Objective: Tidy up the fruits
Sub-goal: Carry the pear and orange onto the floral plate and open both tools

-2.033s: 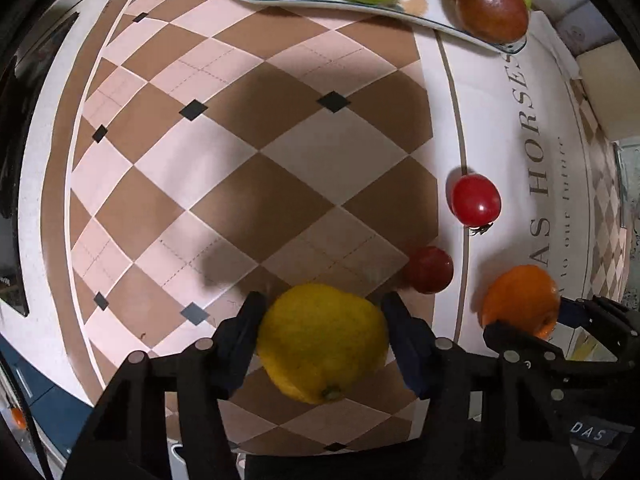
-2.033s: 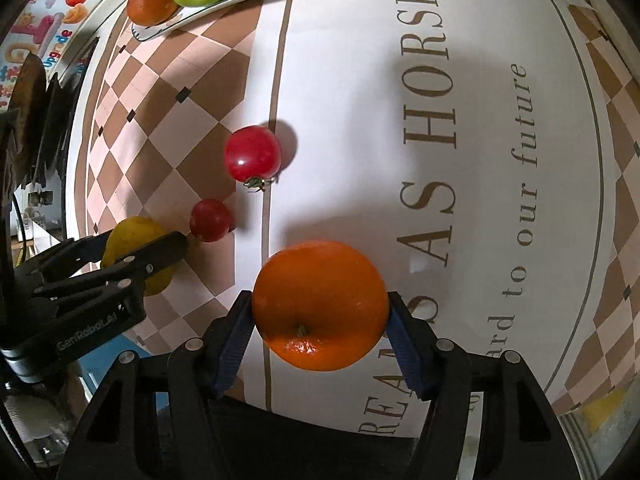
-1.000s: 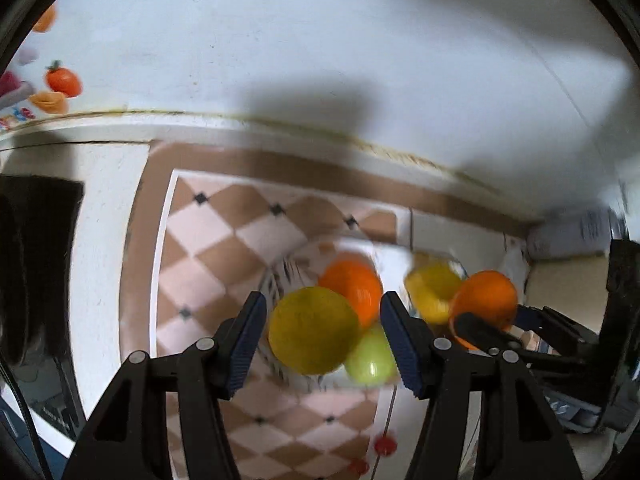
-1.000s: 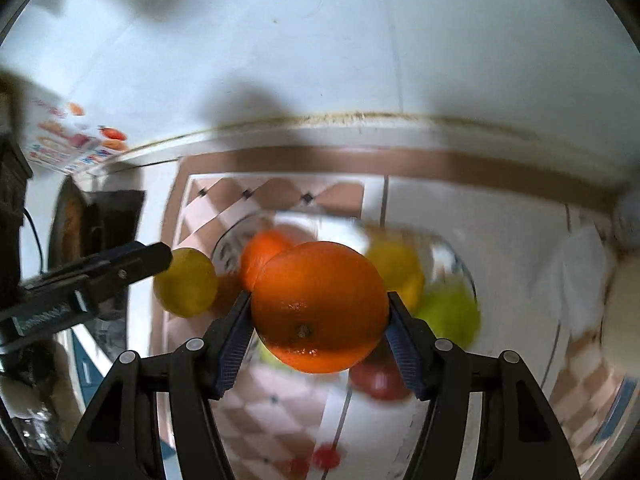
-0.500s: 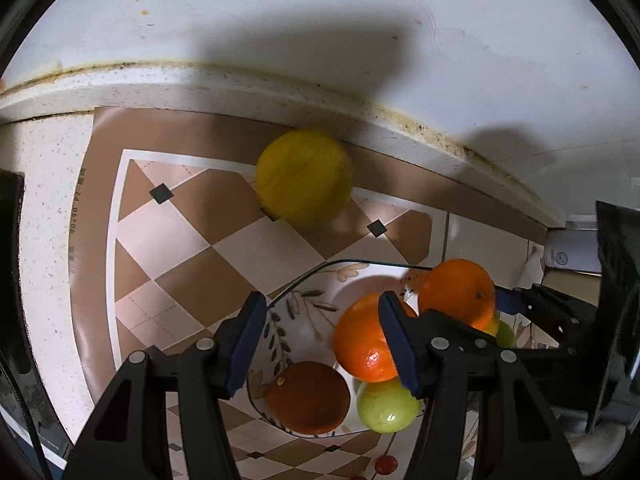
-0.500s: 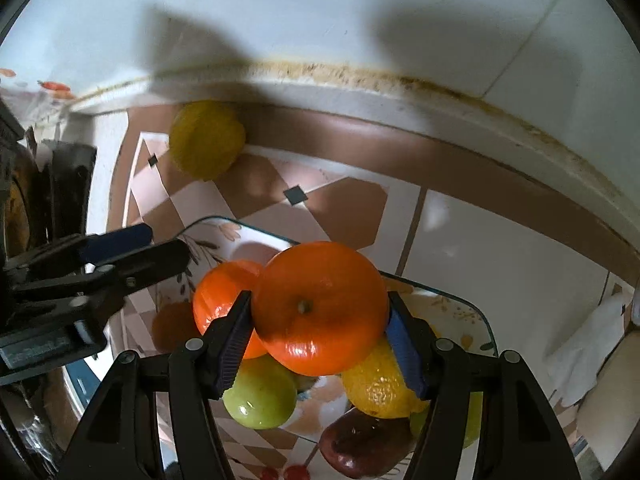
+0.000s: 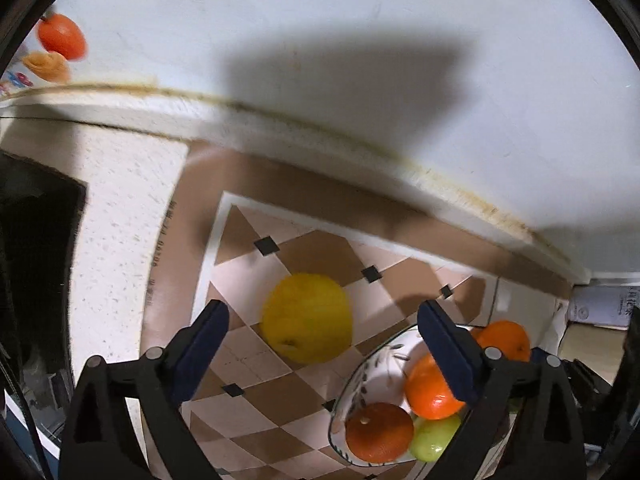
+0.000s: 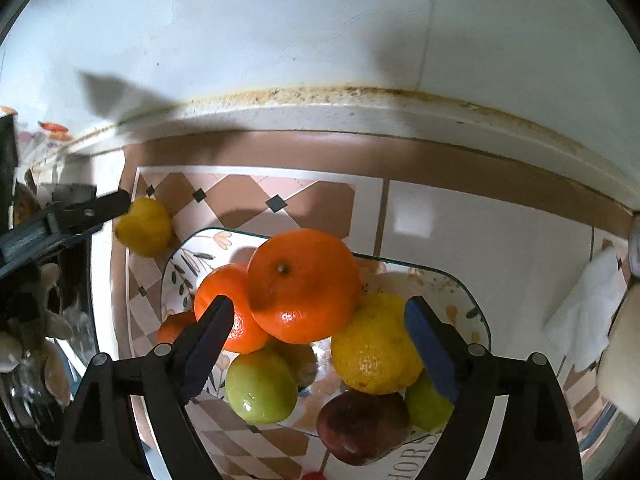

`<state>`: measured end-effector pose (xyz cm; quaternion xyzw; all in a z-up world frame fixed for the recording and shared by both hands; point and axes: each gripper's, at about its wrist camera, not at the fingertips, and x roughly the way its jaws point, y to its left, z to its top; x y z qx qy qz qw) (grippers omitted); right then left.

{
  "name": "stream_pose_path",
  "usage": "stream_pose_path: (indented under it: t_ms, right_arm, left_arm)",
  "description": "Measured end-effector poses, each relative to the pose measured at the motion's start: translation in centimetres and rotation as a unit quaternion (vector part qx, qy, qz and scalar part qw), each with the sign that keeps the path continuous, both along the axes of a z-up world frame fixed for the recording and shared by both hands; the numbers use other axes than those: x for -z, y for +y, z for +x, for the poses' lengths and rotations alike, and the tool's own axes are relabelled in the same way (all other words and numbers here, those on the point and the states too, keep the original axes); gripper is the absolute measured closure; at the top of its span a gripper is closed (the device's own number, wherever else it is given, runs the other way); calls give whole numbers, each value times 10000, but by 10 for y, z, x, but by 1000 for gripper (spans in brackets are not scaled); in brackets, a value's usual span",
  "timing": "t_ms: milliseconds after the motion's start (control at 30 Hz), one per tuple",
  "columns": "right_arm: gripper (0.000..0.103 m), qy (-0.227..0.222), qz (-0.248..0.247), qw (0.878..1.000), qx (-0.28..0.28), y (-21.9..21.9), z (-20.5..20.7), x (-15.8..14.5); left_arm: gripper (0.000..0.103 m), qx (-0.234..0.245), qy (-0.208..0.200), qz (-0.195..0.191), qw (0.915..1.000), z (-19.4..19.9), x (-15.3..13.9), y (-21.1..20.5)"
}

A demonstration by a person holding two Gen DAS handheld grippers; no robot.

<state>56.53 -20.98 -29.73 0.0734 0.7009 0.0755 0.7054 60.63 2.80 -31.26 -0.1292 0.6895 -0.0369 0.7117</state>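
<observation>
My left gripper [image 7: 322, 338] is open and empty; a yellow lemon [image 7: 307, 329] lies on the checked cloth beyond its fingers, left of the plate [image 7: 380, 360]. My right gripper [image 8: 318, 338] is open above the glass plate [image 8: 460, 284]. A large orange [image 8: 304, 285] rests on top of the fruit pile there, free of the fingers. The pile holds another orange [image 8: 230, 312], a green apple [image 8: 260, 385], a yellow lemon [image 8: 374, 354] and a dark red fruit [image 8: 360, 426]. The loose lemon also shows in the right wrist view [image 8: 145, 227], beside the left gripper's fingers [image 8: 86, 212].
A white wall [image 8: 320, 32] and a stained ledge [image 8: 360, 104] run behind the plate. White cloth or paper [image 8: 588, 304] lies at the right. Dark objects [image 7: 36, 248] stand at the far left. A small red fruit [image 8: 314, 476] peeks in at the bottom edge.
Both grippers opened. The lemon left my left gripper and landed on the cloth beside the plate. The orange left my right gripper and sits on the fruit pile.
</observation>
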Motion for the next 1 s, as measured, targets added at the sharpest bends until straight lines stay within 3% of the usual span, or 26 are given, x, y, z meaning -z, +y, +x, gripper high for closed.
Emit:
stream_pose_path:
  t_ms: [100,167,233,467,600,667,700,733,867,1000]
  right_arm:
    - [14,-100,-24,9999,70,-3,-6,-4]
    - [14,-162,-23,9998,70,-3,-10,-7]
    - [14,-240,-76,9997,23,-2,-13,-11]
    - [14,-310,-119,9994,113,0,-21,-11]
    - [14,-278,-129,9994,133,2,-24,-6]
    - [14,-316,-168,9992,152,2,-25,-6]
    - [14,-327,-160,9992,175,1,-26,-7]
    - [14,-323,-139,9992,206,0,-27,-6]
    - [14,-374,-138,9988,299,-6,-30,-7]
    - [14,-467,-88,9979,430,-14,-32,-14]
  left_arm:
    - [7,148,378,181,9990,-7,28,-4]
    - [7,132,398,360,9985,-13,41,2]
    - [9,18,371,252,9990,-17,50,9]
    - [16,204,-212,297,9991,-14,31,5]
    - [16,308,-251,208,9990,-6,29,2]
    - [29,351,-374,213,9985,-6,28,0]
    - [42,377,-465,138,9981,-7,26,-3]
    - [46,417,-541,105,9976,-6,24,-7]
    - [46,656,-732,270,9948,-8,20,-22]
    - [46,573,-763,-46,9954,-12,8,-19]
